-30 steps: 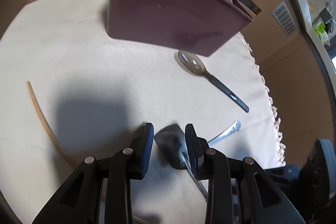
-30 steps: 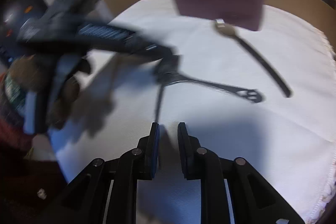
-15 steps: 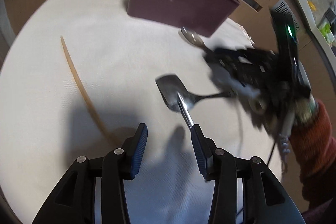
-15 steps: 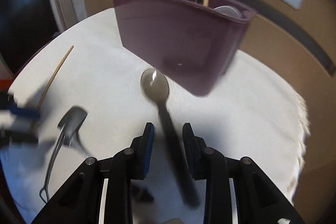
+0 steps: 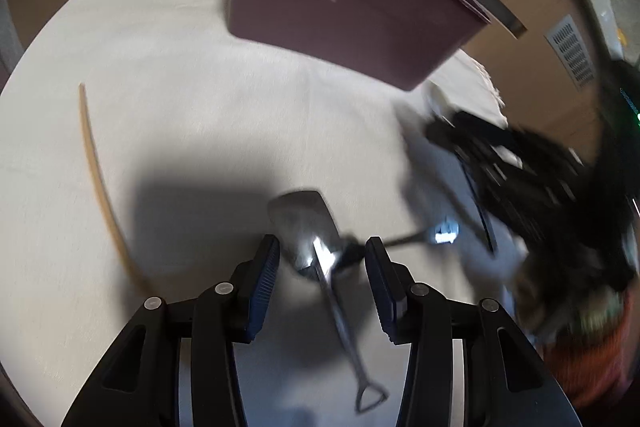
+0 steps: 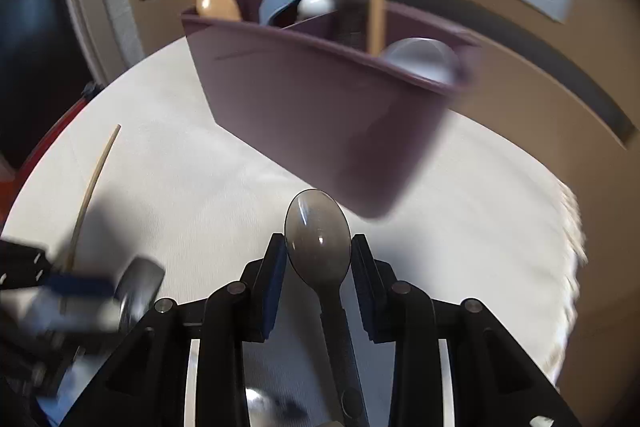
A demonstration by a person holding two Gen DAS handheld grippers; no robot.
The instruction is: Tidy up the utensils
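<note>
1. Since prior frame, our right gripper [image 6: 319, 257] has swung over to the grey plastic spoon [image 6: 318, 237]; jaws have just been opening, straddling its glossy bowl.
2. Left gripper [image 5: 322, 259], jaws likewise just opened, apart around the steel shovel-shaped spoon [image 5: 306, 227] on woven cream cloth [image 5: 180, 107].
3. No legible writing; the smooth maroon caddy [image 6: 320, 99] stands behind.

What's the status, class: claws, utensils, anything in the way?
Left claw open over the shovel spoon. Right claw open around the grey spoon. Bin ahead, path clear.

No readable text, labels, brands or numbers appear in either view.
</note>
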